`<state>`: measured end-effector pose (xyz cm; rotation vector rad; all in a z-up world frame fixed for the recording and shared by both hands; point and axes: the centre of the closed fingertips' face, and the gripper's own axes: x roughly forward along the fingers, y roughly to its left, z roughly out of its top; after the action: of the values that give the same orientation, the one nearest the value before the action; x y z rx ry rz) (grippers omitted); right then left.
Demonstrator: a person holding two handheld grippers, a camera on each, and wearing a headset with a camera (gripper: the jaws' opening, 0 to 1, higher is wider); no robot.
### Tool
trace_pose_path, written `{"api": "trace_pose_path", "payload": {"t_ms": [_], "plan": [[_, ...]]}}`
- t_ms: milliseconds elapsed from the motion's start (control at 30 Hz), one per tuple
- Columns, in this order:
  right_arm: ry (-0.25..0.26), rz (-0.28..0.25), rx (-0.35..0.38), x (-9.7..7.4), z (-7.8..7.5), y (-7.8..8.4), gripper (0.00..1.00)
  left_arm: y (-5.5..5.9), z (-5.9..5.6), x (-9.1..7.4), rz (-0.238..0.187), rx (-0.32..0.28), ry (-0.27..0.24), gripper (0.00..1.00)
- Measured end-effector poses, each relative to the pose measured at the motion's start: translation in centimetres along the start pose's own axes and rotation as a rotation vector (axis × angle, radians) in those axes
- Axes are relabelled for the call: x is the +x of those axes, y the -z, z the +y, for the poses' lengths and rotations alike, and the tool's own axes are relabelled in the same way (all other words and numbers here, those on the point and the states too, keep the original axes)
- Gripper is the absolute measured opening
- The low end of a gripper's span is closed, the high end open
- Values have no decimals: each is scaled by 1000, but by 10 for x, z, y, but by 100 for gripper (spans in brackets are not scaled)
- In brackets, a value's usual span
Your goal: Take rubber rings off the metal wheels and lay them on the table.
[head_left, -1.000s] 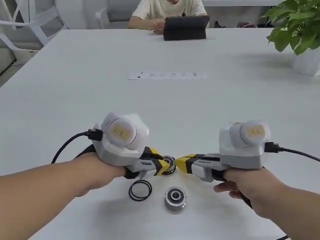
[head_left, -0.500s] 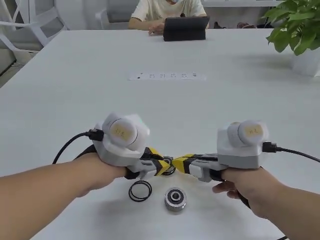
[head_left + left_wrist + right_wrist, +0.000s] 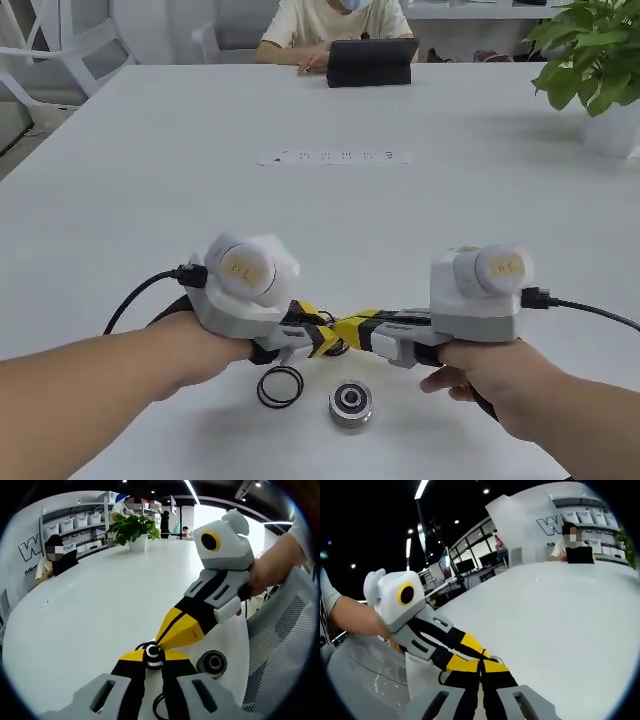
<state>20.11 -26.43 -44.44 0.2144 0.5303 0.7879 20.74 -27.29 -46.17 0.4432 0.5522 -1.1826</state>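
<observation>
Head view: left gripper (image 3: 310, 338) and right gripper (image 3: 347, 328) meet tip to tip over the table (image 3: 200, 200), a loose ring (image 3: 280, 385) and a free wheel (image 3: 350, 400) lying just beside them. Left gripper view: its jaws pinch a wheel (image 3: 152, 655), the right gripper's tip touching it. Right gripper view: its jaws are pressed together; whether they nip anything I cannot tell.

Ring (image 3: 261, 386) is black, wheel (image 3: 350, 400) silver, table (image 3: 400, 220) white.
</observation>
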Motion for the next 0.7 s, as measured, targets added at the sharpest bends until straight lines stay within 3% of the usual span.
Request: {"api": "trace_pose_path", "payload": {"t_ms": [67, 300, 700], "plan": [[2, 8, -14, 1, 0, 0, 0, 0, 0, 0, -1, -1, 1, 6], [-24, -9, 53, -2, -1, 3, 0, 0, 0, -1, -5, -4, 1, 7], [23, 12, 56, -6, -13, 13, 0, -1, 1, 0, -4, -5, 1, 7]]}}
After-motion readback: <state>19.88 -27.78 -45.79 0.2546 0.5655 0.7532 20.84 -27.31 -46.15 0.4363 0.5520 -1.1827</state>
